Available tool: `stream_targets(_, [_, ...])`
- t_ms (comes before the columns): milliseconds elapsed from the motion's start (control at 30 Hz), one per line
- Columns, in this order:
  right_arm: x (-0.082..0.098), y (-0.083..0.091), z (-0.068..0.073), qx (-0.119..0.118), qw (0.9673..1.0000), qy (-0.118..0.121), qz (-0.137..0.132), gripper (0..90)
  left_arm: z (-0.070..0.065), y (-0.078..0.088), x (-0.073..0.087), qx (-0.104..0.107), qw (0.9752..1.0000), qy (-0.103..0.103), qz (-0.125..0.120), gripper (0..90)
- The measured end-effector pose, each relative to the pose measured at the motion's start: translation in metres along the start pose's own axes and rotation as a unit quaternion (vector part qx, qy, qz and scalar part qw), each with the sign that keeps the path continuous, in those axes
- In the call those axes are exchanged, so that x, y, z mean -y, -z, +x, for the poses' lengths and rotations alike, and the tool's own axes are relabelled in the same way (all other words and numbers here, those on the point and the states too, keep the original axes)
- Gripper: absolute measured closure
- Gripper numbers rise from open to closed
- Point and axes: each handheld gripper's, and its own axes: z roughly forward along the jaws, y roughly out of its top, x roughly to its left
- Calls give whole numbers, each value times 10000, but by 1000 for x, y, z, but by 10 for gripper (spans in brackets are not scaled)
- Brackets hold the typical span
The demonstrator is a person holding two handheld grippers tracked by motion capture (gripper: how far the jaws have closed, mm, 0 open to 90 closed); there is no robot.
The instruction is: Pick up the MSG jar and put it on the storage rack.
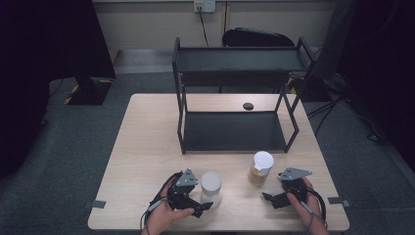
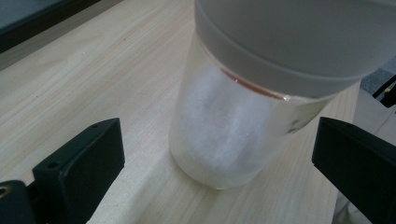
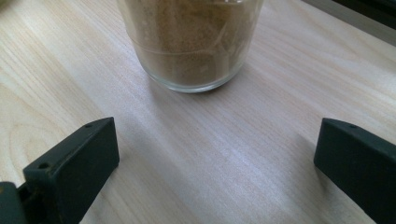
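A jar of white powder (image 1: pixel 211 188) with a pale grey lid stands on the wooden table (image 1: pixel 147 147) near its front edge. My left gripper (image 1: pixel 204 199) is open just left of it. In the left gripper view the jar (image 2: pixel 224 126) stands upright between and slightly beyond the spread jaws, apart from both. A second jar (image 1: pixel 261 168), white-lidded and full of brown powder, stands to the right. My right gripper (image 1: pixel 272 194) is open just in front of it. The brown jar's glass base (image 3: pixel 191 51) sits ahead of the right gripper's jaws, with bare wood between them.
A black two-tier metal shelf (image 1: pixel 235 129) stands at the back middle of the table, both tiers bare. A small black round disc (image 1: pixel 248 105) lies on the table behind its lower tier. A dark chair (image 1: pixel 257 38) stands beyond the table.
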Motion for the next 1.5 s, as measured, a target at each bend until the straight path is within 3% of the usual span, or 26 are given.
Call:
stream_targets(367, [0,0,0,-1,10000,-1,0,0,-4,-2,-10,55,9999,-87,-74,19])
stream_targets(833, [0,0,0,0,10000,-1,-1,0,-7,-2,-22,48,9998,14,-216,57])
stream_targets(1167, [0,0,0,-1,10000,-1,0,0,-11,-2,-27,19,9998,-31,-191,166])
stream_targets(1333, [0,0,0,0,10000,0,0,0,-13,-4,-30,-18,9999,98,-89,216])
stream_targets(1500, [0,0,0,0,10000,-1,1,0,-16,-7,-32,-99,9999,43,31,251])
